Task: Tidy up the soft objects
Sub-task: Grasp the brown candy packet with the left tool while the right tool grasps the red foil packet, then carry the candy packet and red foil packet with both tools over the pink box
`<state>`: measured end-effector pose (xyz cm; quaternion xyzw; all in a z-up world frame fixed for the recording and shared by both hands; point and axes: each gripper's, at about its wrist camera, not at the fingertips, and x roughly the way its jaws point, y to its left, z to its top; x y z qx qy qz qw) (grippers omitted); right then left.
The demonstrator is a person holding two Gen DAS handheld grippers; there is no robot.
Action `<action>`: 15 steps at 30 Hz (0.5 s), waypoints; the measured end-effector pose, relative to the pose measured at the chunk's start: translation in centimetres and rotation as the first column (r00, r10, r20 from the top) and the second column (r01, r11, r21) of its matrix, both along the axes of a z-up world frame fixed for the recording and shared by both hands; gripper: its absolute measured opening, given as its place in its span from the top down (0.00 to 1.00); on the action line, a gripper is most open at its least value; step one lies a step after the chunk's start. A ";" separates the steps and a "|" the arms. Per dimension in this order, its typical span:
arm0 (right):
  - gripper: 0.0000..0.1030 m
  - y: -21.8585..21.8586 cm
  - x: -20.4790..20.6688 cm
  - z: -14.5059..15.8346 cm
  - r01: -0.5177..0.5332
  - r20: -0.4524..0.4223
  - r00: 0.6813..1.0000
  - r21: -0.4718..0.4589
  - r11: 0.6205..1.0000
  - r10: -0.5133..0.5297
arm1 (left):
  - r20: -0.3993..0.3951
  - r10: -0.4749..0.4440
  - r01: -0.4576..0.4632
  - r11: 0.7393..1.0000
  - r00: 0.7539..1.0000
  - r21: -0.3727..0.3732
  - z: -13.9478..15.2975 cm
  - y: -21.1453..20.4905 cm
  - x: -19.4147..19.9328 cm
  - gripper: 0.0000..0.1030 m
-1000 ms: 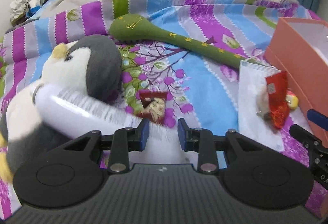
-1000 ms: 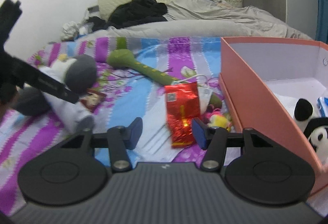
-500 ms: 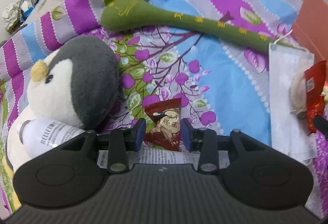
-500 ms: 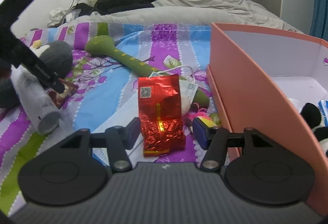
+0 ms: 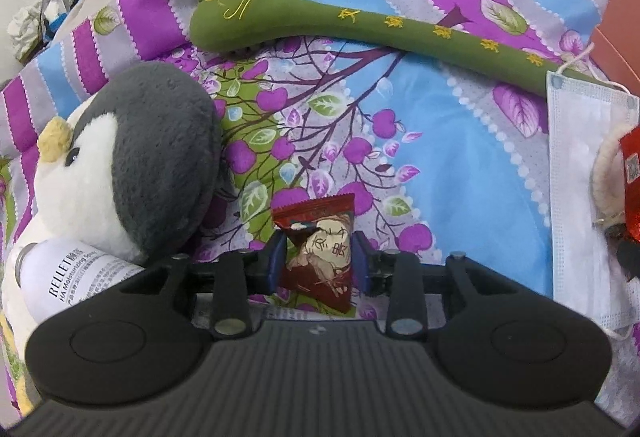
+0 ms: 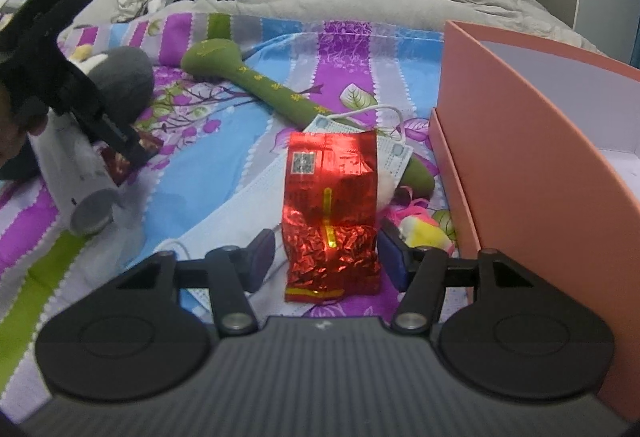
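Left gripper [image 5: 316, 261] narrow, straddling dark-red printed snack sachet [image 5: 318, 257] lying on striped floral bedsheet [image 5: 440, 165]; right gripper [image 6: 326, 257] wide around crinkled red foil packet [image 6: 332, 213]. Best closed squarely, mid-body, before lifting.

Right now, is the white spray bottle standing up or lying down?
Lying down. The bottle rests on its side on the bedspread, its flat base facing the right camera, its top tucked under the penguin.

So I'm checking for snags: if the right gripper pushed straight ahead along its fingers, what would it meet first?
The right gripper is open, with the red foil packet between its fingers, so it meets that first. Behind lie the face mask and green plush; depth is uncertain.
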<state>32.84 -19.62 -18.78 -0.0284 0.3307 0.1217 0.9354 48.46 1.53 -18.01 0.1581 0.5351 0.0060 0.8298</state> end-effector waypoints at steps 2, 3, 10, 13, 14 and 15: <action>0.47 0.0 -0.1 0.1 0.001 0.001 1.000 -0.008 1.000 -0.001 | 0.015 0.004 -0.004 1.000 1.000 -0.002 0.2 0.0 -0.3 0.64; 0.47 0.0 -0.2 0.1 0.002 0.002 1.000 -0.007 1.000 -0.002 | 0.021 0.009 -0.009 1.000 1.000 -0.011 0.3 0.1 -0.4 0.65; 0.48 -0.6 -1.4 1.5 0.007 0.014 1.000 0.015 1.000 -0.007 | 0.065 0.030 -0.025 0.997 0.997 -0.066 2.5 -0.5 -2.5 0.66; 0.48 -0.8 -2.3 2.5 0.006 0.025 1.000 0.011 1.000 -0.006 | 0.084 0.037 -0.029 0.994 0.996 -0.103 4.1 -1.1 -3.6 0.66; 0.48 -0.9 -2.7 3.0 0.002 0.030 1.000 0.012 1.000 -0.003 | 0.094 0.036 -0.026 0.994 0.995 -0.106 4.8 -1.4 -4.0 0.66; 0.48 -1.0 -3.0 3.3 -0.001 0.032 0.999 0.016 1.000 0.001 | 0.101 0.035 -0.024 0.994 0.994 -0.109 5.3 -1.7 -4.5 0.66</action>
